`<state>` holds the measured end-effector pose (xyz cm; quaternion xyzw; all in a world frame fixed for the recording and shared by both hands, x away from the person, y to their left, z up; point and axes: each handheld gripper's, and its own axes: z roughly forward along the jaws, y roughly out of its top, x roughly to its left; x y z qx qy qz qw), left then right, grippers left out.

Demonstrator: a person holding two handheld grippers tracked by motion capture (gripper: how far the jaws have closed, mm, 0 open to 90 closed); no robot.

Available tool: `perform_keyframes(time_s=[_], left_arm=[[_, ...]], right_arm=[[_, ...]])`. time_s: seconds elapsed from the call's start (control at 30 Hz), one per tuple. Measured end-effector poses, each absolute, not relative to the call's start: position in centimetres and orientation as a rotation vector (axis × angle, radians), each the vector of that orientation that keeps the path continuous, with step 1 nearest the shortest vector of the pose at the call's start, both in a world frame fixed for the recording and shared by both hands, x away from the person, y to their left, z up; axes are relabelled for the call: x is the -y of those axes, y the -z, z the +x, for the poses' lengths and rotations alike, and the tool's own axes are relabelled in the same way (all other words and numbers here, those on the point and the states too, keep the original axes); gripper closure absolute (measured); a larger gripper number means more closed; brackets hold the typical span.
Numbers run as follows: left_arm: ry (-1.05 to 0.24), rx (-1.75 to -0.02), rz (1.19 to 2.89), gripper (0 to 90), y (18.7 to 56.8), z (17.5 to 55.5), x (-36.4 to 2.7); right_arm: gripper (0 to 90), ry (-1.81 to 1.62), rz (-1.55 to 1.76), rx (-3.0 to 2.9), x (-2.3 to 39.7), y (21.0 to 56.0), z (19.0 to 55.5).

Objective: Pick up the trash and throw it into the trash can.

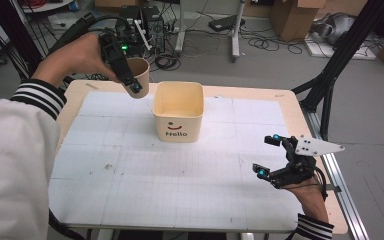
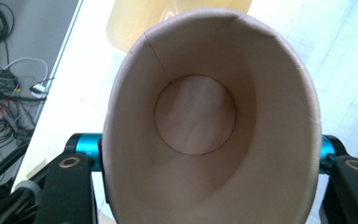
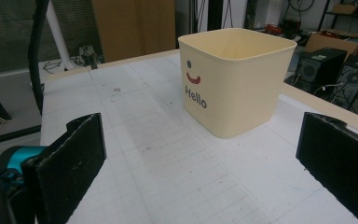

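Two grippers are seen at a wooden table (image 1: 315, 130) covered by a white gridded mat (image 1: 130, 175). The left gripper (image 1: 130, 80) is raised above the far left part of the table, and a brown paper cup (image 1: 139, 70) is clamped between its jaws. In the left gripper view the cup (image 2: 209, 126) is tipped with its open mouth toward the camera; its round base is seen inside, and no contents are seen. The rim is pressed into an oval by the jaws on both sides.

A cream square plastic tub printed with a smiling face and the word "Hello" (image 1: 178, 112) is standing upright on the mat at the far middle of the table. The held cup is just beside the tub's far left corner, above the level of its rim. The tub's interior is seen as bare from above.

The right gripper (image 1: 269, 156) is held low over the near right part of the mat, well apart from the tub (image 3: 235, 84). Its jaws are spread wide, and nothing is held between them.
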<state>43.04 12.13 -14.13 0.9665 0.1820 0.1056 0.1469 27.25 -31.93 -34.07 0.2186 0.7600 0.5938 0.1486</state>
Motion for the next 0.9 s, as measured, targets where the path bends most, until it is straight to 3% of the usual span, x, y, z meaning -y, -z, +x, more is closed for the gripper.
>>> perform_keyframes(time_s=[0.9], left_arm=[[-0.279, -0.438, 2.799, 34.3, 14.8, 47.5, -4.1]], right_arm=[[0.3, -1.710, 0.633, -2.174, 32.4, 34.1, 27.2]])
